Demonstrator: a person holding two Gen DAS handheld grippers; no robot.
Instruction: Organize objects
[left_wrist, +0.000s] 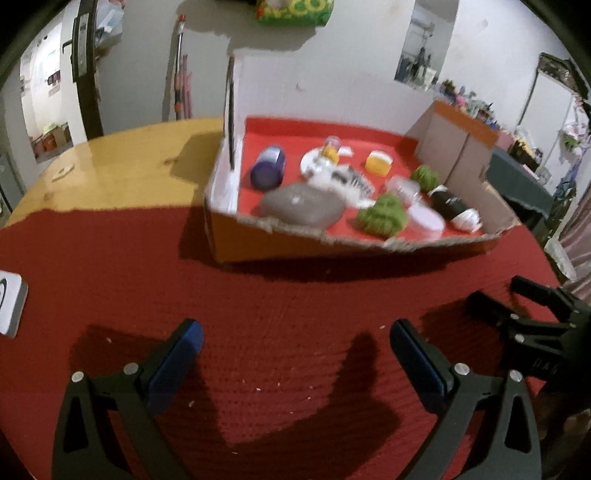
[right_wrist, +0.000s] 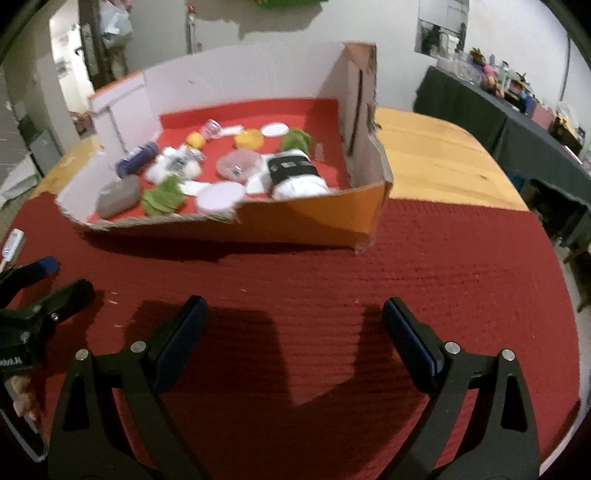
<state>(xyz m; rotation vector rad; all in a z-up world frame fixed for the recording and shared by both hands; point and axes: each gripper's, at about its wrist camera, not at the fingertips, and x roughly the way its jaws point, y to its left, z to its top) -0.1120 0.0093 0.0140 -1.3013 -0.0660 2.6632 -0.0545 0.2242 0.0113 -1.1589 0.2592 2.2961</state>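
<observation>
Two wrist cameras, both angled down over my own jaws toward the table.

From left and right, each faces the cardboard box (left_wrist: 236, 240) (right_wrist: 314, 221) on the red cloth (left_wrist: 295, 314) (right_wrist: 332, 295); both share it, and each catches the other gripper at its edge.

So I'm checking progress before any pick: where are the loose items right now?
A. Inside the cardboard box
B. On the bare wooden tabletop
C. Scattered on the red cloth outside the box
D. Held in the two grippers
A: the items lie inside the box, while both the left gripper and right gripper stand open and empty.
</observation>
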